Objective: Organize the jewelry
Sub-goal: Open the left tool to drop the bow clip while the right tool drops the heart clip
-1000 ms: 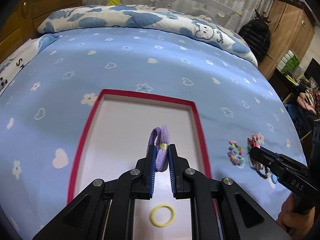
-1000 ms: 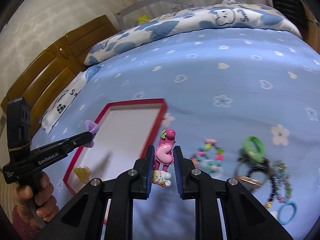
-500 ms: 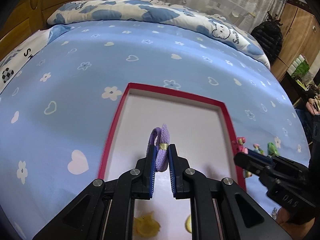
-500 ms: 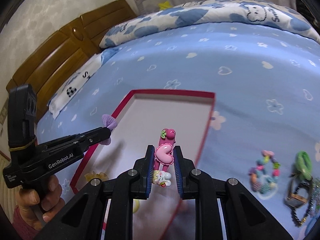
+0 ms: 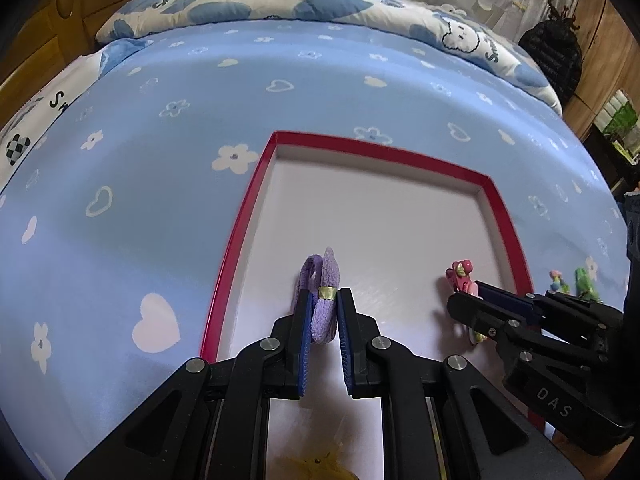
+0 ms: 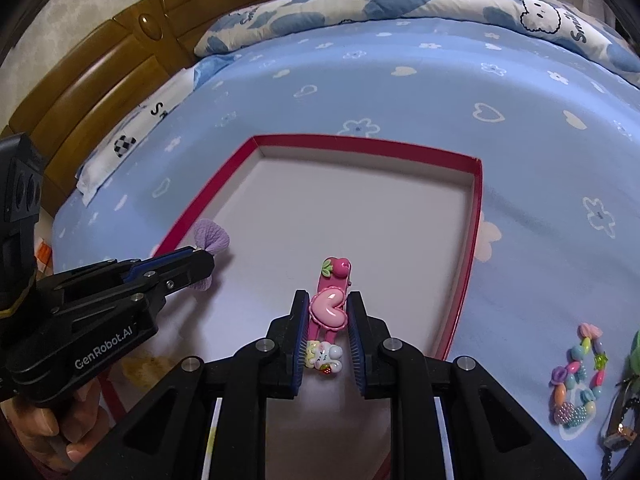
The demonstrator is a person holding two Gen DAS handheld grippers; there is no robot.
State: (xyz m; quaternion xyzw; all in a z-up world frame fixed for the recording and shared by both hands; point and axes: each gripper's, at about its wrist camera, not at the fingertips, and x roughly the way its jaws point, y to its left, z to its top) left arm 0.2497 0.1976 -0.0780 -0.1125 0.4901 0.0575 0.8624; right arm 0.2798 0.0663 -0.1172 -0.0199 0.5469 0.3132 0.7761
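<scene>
A red-rimmed tray (image 5: pixel 496 204) with a white floor lies on the blue bedsheet; it also shows in the right wrist view (image 6: pixel 474 216). My left gripper (image 5: pixel 323 312) is shut on a purple hair tie (image 5: pixel 326 296) and holds it above the tray's left part. My right gripper (image 6: pixel 328 320) is shut on a pink heart hair clip (image 6: pixel 328 306) above the tray's near right part. The clip (image 5: pixel 460 278) and right gripper (image 5: pixel 476 306) show in the left wrist view; the purple tie (image 6: pixel 212 240) and left gripper (image 6: pixel 200 262) show in the right wrist view.
A yellow item (image 5: pixel 316 466) lies in the tray's near end. On the sheet right of the tray lie a colourful bead bracelet (image 6: pixel 576 380), a green item (image 6: pixel 634 346) and dark pieces (image 6: pixel 618 432). A pillow (image 6: pixel 400 4) and wooden headboard (image 6: pixel 120 60) stand behind.
Both grippers moved forward over the tray, still holding their items. The right gripper came in from the jewelry pile to the tray's right side. The yellow ring is out of view.
</scene>
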